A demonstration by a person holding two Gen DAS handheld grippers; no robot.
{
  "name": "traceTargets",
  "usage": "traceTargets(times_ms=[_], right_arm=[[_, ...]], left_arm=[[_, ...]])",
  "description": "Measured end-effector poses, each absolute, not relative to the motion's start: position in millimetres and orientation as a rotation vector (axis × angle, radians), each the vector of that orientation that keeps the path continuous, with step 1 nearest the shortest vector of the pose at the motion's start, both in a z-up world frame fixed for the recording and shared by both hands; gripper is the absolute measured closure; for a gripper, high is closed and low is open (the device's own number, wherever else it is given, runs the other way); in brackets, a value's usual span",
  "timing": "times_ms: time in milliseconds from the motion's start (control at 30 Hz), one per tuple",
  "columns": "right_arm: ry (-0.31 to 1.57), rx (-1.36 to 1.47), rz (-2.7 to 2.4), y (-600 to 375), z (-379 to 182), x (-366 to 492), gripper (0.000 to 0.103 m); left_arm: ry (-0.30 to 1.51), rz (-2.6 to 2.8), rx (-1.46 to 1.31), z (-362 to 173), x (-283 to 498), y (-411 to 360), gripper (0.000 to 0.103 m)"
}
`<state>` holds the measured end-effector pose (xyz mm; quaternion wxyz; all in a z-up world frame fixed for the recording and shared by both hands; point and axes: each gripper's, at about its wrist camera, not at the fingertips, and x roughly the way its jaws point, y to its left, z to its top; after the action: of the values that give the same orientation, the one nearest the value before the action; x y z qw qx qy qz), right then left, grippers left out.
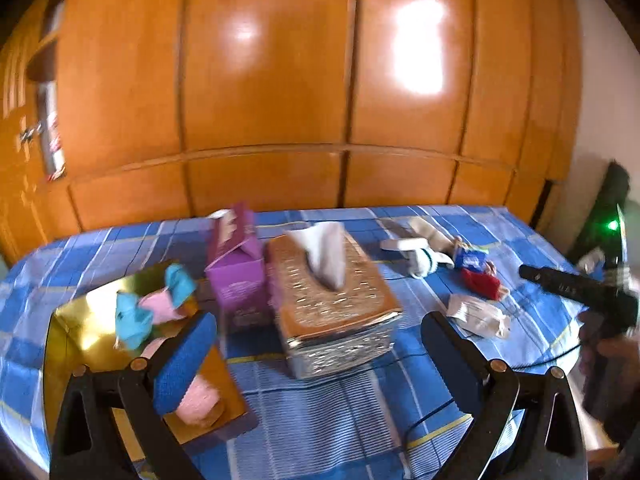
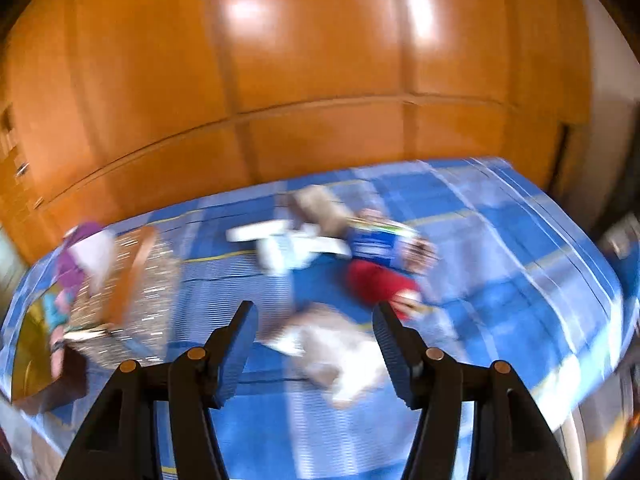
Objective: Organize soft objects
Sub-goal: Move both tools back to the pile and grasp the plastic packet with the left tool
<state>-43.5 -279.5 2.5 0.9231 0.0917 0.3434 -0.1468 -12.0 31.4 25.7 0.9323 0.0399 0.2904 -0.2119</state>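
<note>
While hovering above the blue plaid surface (image 1: 320, 408), left tongs (image 1: 316, 344) gaping wide, gripping nothing. Sitting between the spread fingers: gold tissue box (image 1: 332, 300), white tissue (image 1: 326, 254) sticking up from its slot. Standing just left of it and touching: purple carton (image 1: 238, 276). Lying further left: gold tray (image 1: 76, 320), holding teal and pink cloth bundles (image 1: 154, 306) plus a pink rolled towel (image 1: 196, 402), partly hiding behind the left blue pad (image 1: 182, 364). Scattering right of the box: white sock-like pieces (image 1: 416, 254), blue packet (image 1: 472, 258), red cloth (image 1: 482, 282), and a crumpled white piece (image 1: 480, 316) nearest the right finger. Showing at the far right edge: the other gripper's black body (image 1: 580, 292), well apart from the soft items.

Right tongs (image 2: 316, 344) also standing open, holding nothing, hanging low over the surface (image 2: 500, 280). Lying between and just beyond the fingers: white piece (image 2: 340, 356), probably the same crumpled piece, though blur smearing the whole view. Sitting behind it: red cloth (image 2: 376, 280), blue packet (image 2: 374, 246), white pieces (image 2: 288, 246). Showing at the left: tissue box (image 2: 132, 292), purple carton (image 2: 74, 260), tray (image 2: 28, 344). Filling the background in both views: orange wooden wardrobe (image 1: 280, 80).
</note>
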Motion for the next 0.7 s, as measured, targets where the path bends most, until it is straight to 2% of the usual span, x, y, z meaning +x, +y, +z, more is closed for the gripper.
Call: traceTargets(times_ms=[267,433,600,700], right_arm=[[0.751,0.268,-0.461,-350,-14,-76,0.043],[0.763,0.287,-0.477,-361,-27,-88,0.043],[0.751,0.319,-0.486,-372,-29,-95,0.043],[0.745,0.324,-0.494,-378,-27,-96,0.042]], left_arm=[[0.697,-0.607,0.181,22,-5,-47,0.000],[0.836,-0.726,0.186,6,8,-104,0.001],[0.927,-0.831,0.215,-11,16,-161,0.003],[1.013,-0.865,0.224,-31,23,-190,0.008]])
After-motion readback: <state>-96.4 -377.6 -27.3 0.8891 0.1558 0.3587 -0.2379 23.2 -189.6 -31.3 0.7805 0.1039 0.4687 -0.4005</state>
